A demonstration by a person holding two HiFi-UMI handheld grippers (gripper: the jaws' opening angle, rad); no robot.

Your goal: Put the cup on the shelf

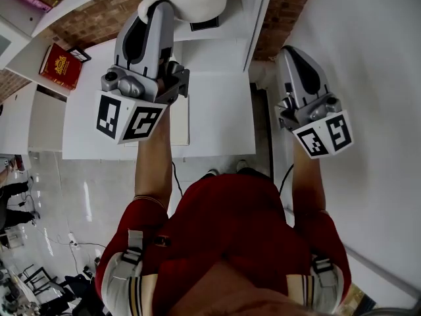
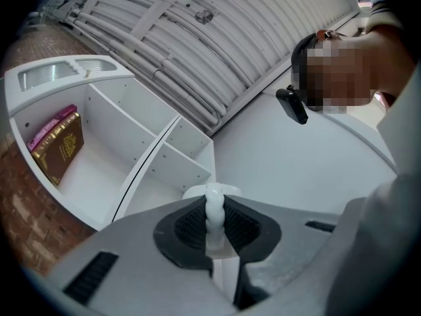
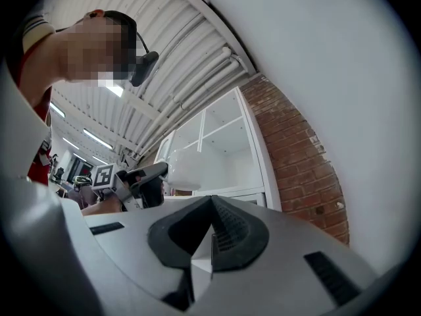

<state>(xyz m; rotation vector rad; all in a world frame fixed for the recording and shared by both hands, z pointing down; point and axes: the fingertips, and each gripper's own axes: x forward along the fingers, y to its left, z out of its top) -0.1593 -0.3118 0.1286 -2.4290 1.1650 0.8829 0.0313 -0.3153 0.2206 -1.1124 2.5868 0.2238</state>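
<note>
The right hand-held gripper point(image 3: 211, 206) has its jaws closed together on nothing. The left hand-held gripper point(image 2: 215, 224) is clamped narrowly on the handle of the white cup point(image 2: 212, 193), holding it in the air before the white shelf point(image 2: 125, 143), apart from it. Farther off, a red book point(image 2: 60, 147) leans in a compartment

Nothing legible in view right now. In the left gripper view, at nine o'clock, a red book point(image 2: 60, 149) stands in the shelf point(image 2: 125, 127). It has a gold crest on the cover, and the lettering below is too small to read. In the head view there's a marker cube point(image 1: 128, 119) at ten o'clock and a second marker cube point(image 1: 323, 135) at three o'clock. Both carry black-and-white square patterns, not letters or numbers.
</note>
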